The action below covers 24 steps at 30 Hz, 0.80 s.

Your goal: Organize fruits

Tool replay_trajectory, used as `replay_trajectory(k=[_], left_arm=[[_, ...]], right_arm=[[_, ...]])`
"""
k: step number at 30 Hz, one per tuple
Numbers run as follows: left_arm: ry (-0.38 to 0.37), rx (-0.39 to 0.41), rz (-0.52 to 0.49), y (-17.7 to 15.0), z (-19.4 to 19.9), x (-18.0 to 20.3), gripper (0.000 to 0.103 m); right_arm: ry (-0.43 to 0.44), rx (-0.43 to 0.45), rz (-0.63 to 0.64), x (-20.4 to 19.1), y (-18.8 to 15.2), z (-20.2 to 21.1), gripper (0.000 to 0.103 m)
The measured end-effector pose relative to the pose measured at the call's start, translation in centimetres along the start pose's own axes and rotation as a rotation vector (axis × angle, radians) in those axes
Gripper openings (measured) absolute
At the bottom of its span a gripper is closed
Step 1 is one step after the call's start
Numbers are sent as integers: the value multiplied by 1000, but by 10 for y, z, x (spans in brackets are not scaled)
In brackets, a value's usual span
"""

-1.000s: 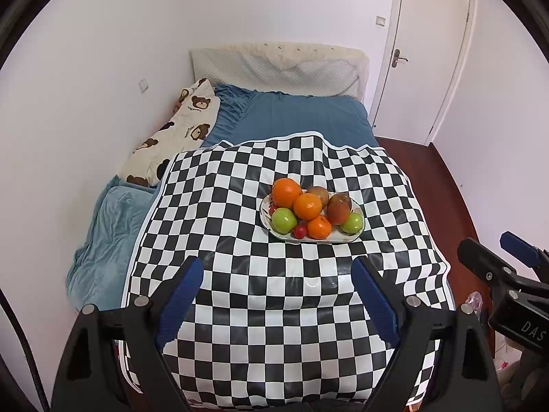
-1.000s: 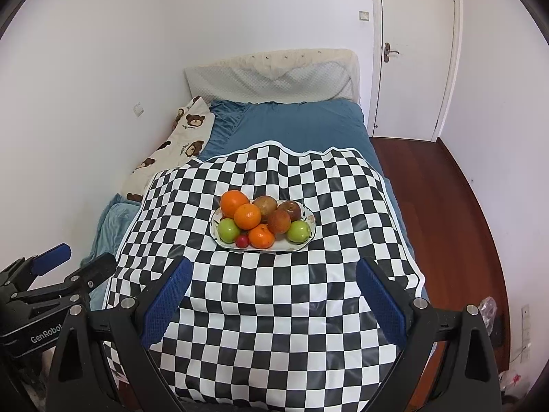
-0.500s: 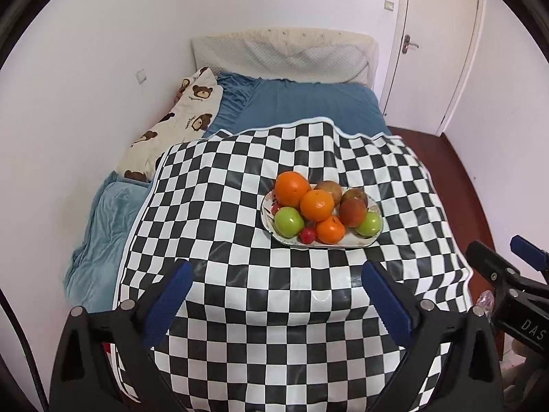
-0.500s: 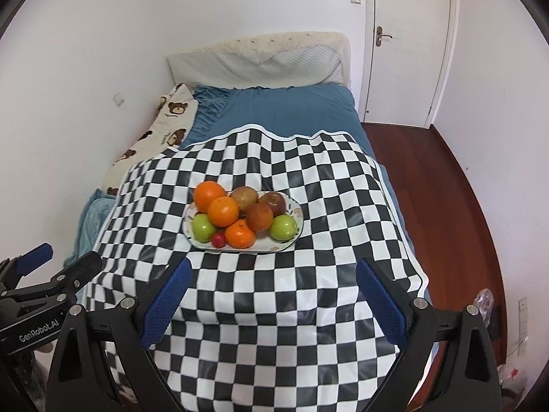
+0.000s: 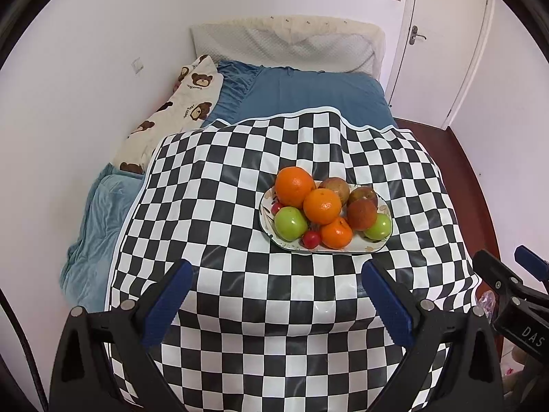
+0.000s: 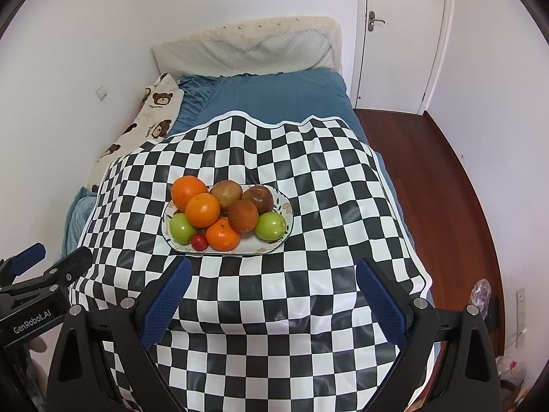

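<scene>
the left gripper (image 5: 274, 286) has its jaws released, spread wide with nothing between them; its fingers (image 5: 168, 302) are black, angular plastic faced with blue, finely ribbed pads. the right gripper (image 6: 271, 286) stands the same way, jaws released and empty, with blue textured pads (image 6: 381, 304) on black arms. both hang above the near part of a glossy checkered cloth (image 5: 240, 185), black and white squares on a smooth, slightly rippled sheet with a thin white scalloped border.

just beyond the jaws, on that cloth, sits an oval white plate (image 6: 283, 206) with small painted leaf marks on its rim. the fruits are heaped on it, touching one another: a large dimpled orange (image 5: 294, 186) at the far left, a second orange (image 5: 322, 205) resting on top of the pile, a smaller flattened tangerine (image 5: 337, 232) at the front, two shiny green apples (image 5: 291, 223) at the left and right ends, a tiny red fruit (image 5: 311, 239) at the front rim, and three dull brownish-red round fruits (image 5: 361, 214) on the right and back.

the cloth lies over a bed with a blue sheet (image 6: 274, 99), soft and gathered at its edge. a cream bear-print pillow (image 5: 171, 120) lies along the left wall, and a quilted cream headboard cover (image 6: 247, 48) stands at the far end. dark red wooden floor (image 6: 446, 189) runs to the right toward a white door (image 6: 401, 34).
</scene>
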<state>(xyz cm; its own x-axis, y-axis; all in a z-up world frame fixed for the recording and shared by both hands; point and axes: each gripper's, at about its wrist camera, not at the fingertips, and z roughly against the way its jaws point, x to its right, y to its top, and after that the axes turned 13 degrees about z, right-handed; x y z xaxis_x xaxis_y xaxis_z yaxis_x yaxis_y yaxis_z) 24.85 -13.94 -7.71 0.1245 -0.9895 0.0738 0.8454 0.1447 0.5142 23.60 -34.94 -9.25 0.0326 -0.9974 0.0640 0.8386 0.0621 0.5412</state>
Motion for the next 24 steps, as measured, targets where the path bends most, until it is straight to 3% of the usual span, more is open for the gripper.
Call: replay_trajectory(k=[24], left_arm=[[-1, 4, -28, -1, 0, 2, 101]], right_arm=[[-7, 4, 19, 3, -6, -5, 98]])
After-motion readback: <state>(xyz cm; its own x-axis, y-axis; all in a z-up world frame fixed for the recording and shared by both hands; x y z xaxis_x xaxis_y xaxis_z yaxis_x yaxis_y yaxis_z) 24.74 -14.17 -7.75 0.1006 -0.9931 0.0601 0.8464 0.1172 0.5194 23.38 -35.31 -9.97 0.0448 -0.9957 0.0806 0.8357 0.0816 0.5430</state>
